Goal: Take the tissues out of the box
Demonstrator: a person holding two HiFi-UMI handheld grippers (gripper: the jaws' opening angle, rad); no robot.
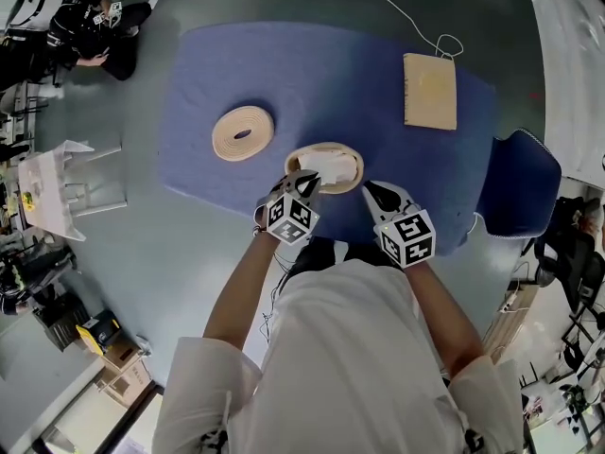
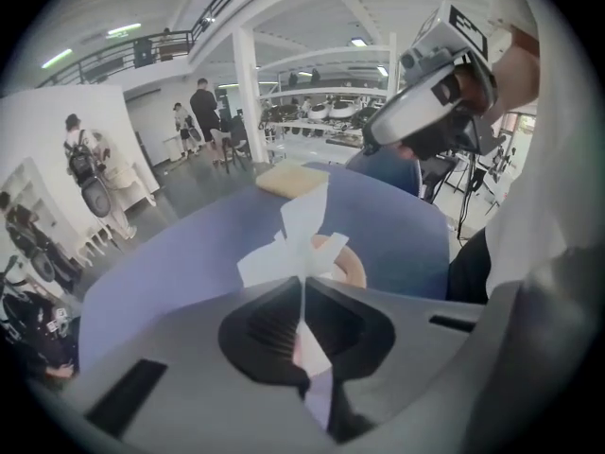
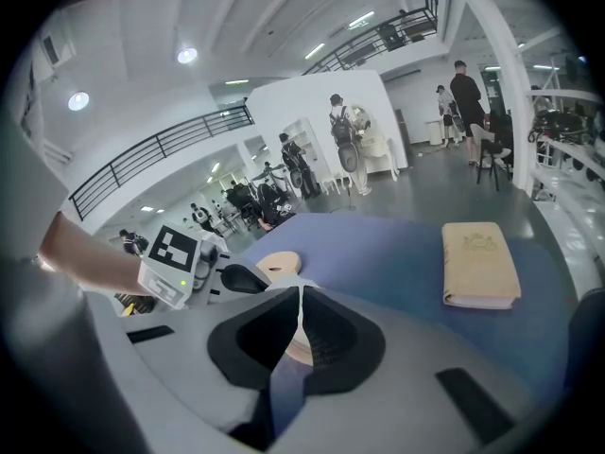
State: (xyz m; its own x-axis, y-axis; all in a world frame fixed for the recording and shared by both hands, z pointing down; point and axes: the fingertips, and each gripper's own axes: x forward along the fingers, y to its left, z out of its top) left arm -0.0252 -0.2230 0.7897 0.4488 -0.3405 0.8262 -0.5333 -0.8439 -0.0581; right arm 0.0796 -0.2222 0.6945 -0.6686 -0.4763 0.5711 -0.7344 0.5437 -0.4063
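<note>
A round wooden tissue box [image 1: 353, 180] stands open near the front edge of the blue table [image 1: 378, 55]. White tissue [image 1: 327, 166] fills it. My left gripper [image 1: 304, 180] is at the box's left side, shut on a tissue [image 2: 302, 227] that stands up crumpled above the box [image 2: 353, 270], pinched between the jaws [image 2: 302, 289]. My right gripper [image 1: 369, 189] is at the box's right rim. In the right gripper view its jaws [image 3: 301, 305] are closed with a strip of the tan box rim [image 3: 295, 348] between the pads.
The box's round wooden lid [image 1: 243, 132] lies to the left on the table. A tan book-like case [image 1: 430, 90] lies at the back right. A blue chair [image 1: 520, 183] stands by the table's right edge. A white cable [image 1: 416, 28] trails over the floor behind.
</note>
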